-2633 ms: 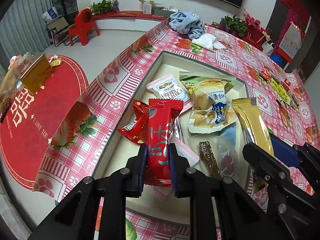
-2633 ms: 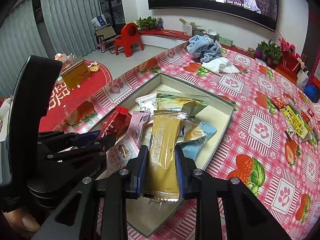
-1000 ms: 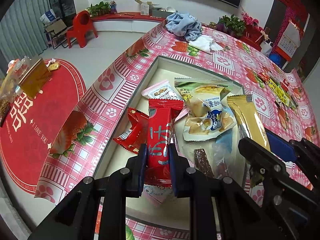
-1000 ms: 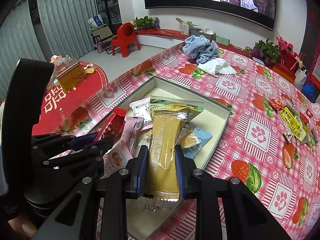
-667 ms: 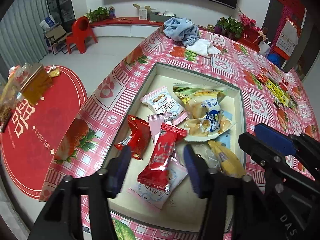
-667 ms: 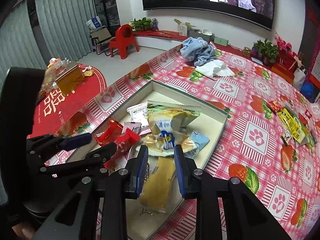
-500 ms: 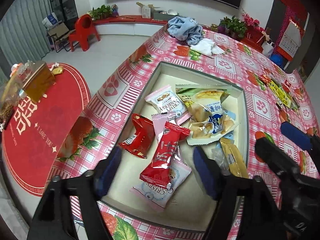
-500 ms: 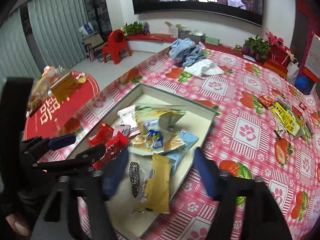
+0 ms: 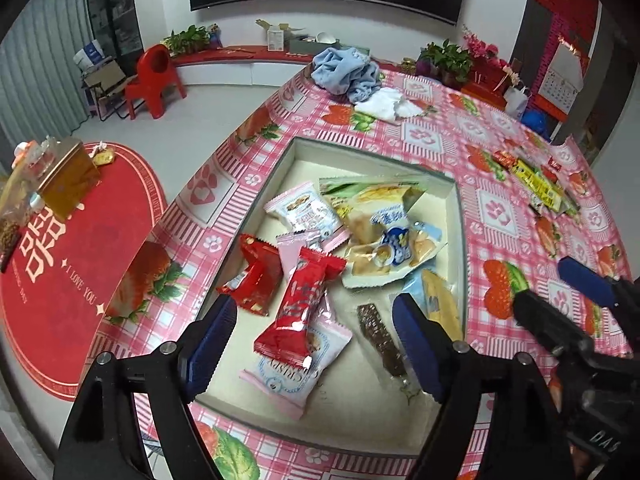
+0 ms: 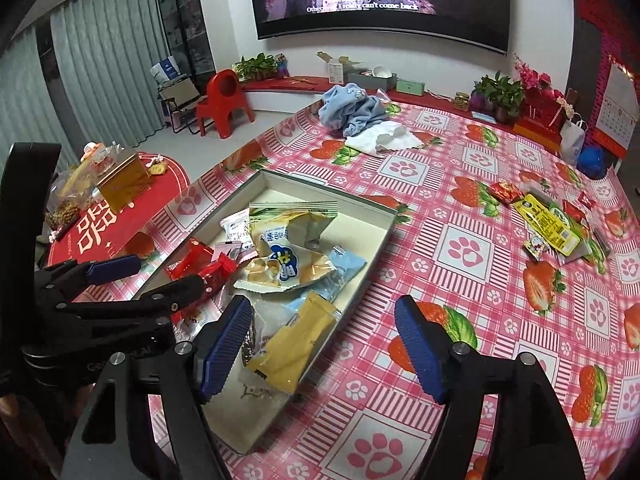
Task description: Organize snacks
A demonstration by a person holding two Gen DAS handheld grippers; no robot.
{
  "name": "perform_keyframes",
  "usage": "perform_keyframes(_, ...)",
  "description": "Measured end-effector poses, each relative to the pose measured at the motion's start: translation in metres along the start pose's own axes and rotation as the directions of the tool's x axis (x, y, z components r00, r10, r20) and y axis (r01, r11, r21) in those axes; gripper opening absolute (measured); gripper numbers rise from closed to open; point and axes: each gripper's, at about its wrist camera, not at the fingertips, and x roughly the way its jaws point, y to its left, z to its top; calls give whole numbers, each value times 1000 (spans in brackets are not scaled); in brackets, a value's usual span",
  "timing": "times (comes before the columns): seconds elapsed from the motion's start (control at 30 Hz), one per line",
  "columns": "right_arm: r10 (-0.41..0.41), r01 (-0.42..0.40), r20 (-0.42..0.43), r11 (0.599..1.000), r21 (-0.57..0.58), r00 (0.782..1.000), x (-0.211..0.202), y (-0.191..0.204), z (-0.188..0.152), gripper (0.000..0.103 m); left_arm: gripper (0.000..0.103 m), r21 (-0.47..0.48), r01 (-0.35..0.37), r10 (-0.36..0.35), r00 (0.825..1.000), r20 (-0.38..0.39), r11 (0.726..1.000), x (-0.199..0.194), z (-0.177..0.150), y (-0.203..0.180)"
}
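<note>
A shallow cream box (image 9: 460,216) (image 10: 362,280) on the table holds several snack packets. A long red packet (image 9: 302,306) lies on a pink one near the box's front. A yellow packet (image 10: 294,344) (image 9: 442,304) lies at the box's right side. My left gripper (image 9: 312,344) is open and empty above the box's front. My right gripper (image 10: 324,344) is open and empty over the box's right edge. It also shows in the left wrist view (image 9: 560,296), and the left gripper shows in the right wrist view (image 10: 156,276).
More snack packets (image 10: 552,226) (image 9: 532,180) lie loose on the strawberry tablecloth at the right. A blue cloth (image 10: 352,110) and a white cloth (image 10: 382,138) lie at the table's far end. A red mat (image 9: 76,256) and red chair (image 9: 154,78) are on the floor left.
Both grippers have opened and let go: the red packet and the yellow packet now lie in the box. Both grippers have drawn back and up from it.
</note>
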Motion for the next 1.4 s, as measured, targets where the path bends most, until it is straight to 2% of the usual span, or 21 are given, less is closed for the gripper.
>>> perform_keyframes(0.07, 4, -5, 4, 1000, 19, 1000, -3, -6, -1, 75, 83, 16, -81, 81, 997, 2, 997, 1, -4, -3)
perform_keyframes(0.1, 4, -5, 7, 1000, 26, 1000, -5, -8, -2, 75, 83, 15, -91, 91, 996, 2, 996, 1, -6, -4)
perform_keyframes(0.23, 3, -3, -5, 1000, 22, 1000, -5, -12, -5, 75, 83, -38, -21, 19, 998, -61, 999, 6, -8, 2)
perform_keyframes(0.33, -3, 3, -16, 1000, 11, 1000, -4, -12, -9, 75, 83, -65, 1, -7, 994, -106, 998, 10, -8, 5)
perform_keyframes(1.4, 12, -14, -45, 999, -38, 999, 3, 3, -17, 75, 83, -49, 18, -24, 993, -119, 999, 8, -9, 5)
